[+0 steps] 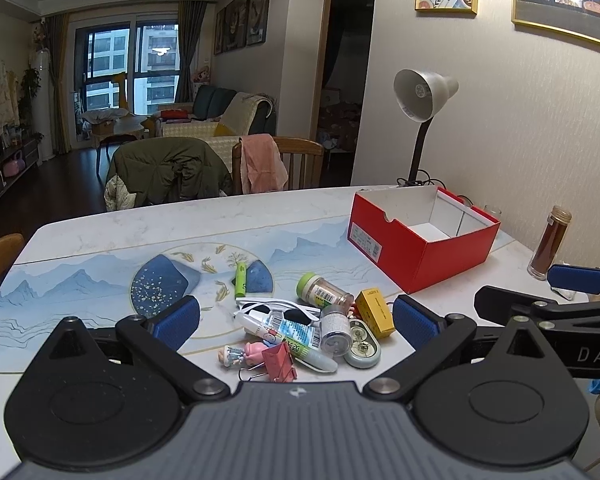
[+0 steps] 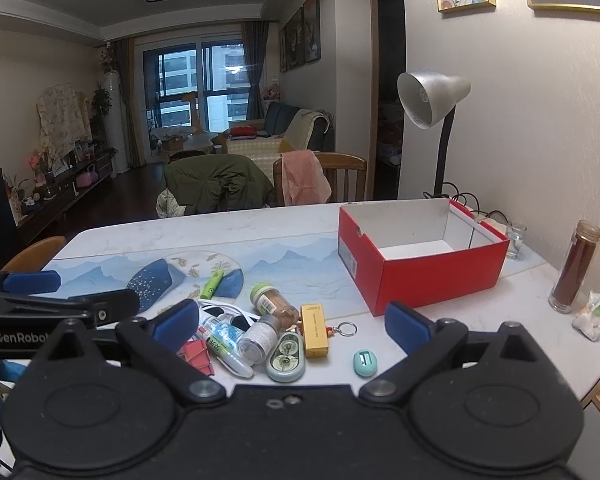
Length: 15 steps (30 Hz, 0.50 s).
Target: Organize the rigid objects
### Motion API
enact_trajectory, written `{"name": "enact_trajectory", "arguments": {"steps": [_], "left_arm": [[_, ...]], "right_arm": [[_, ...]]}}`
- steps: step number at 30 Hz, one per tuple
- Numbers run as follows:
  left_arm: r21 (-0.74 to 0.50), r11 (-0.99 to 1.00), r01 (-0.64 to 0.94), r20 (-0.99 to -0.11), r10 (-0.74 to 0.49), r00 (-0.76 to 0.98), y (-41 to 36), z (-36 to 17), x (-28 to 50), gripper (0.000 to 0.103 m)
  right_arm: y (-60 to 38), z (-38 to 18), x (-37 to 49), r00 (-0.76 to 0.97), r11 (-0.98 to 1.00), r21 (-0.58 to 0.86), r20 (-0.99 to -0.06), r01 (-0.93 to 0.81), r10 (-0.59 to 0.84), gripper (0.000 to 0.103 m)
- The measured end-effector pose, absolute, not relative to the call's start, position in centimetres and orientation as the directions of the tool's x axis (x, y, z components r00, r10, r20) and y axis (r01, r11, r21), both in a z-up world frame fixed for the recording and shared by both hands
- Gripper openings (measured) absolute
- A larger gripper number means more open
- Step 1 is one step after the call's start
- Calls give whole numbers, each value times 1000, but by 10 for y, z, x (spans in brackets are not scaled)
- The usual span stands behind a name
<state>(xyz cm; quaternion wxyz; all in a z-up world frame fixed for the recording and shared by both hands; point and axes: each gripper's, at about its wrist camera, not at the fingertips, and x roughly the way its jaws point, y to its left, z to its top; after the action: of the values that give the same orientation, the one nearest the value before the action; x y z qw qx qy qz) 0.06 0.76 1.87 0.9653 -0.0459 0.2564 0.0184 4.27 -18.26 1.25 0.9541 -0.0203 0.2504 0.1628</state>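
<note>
A heap of small objects lies on the table in front of both grippers: a green-capped jar [image 1: 325, 290] [image 2: 272, 302], a yellow box [image 1: 375, 307] [image 2: 316, 330], a silver-capped vial [image 1: 335, 330] [image 2: 258, 338], a correction tape [image 1: 363, 343] [image 2: 286, 356], white sunglasses [image 1: 278, 310], a glue tube [image 1: 288, 338], a red binder clip [image 1: 280, 362] [image 2: 198, 354], a pink figurine [image 1: 244, 354], a green battery [image 1: 241, 279] [image 2: 213, 285] and a teal sharpener [image 2: 365, 363]. An open, empty red box [image 1: 420, 236] [image 2: 416, 252] stands behind to the right. My left gripper [image 1: 296, 320] and right gripper [image 2: 292, 322] are open and empty above the heap.
A desk lamp [image 1: 422, 98] [image 2: 432, 98] stands behind the box by the wall. A tall brown bottle [image 1: 548, 242] [image 2: 576, 266], a small glass [image 2: 516, 240] and a wrapped packet [image 2: 594, 316] sit at the right. Chairs with clothes [image 1: 168, 172] stand along the far edge.
</note>
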Motion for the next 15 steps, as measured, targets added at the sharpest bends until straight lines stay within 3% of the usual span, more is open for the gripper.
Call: {"name": "enact_trajectory", "arguments": {"steps": [7, 15], "left_arm": [[-93, 995, -36, -496, -15, 868, 14, 12, 6, 103], [-63, 995, -83, -580, 31, 814, 20, -32, 34, 103]], "right_arm": [[-181, 12, 48, 843, 955, 21, -464, -297, 272, 97], [-188, -21, 84, 825, 966, 5, -518, -260, 225, 90]]}}
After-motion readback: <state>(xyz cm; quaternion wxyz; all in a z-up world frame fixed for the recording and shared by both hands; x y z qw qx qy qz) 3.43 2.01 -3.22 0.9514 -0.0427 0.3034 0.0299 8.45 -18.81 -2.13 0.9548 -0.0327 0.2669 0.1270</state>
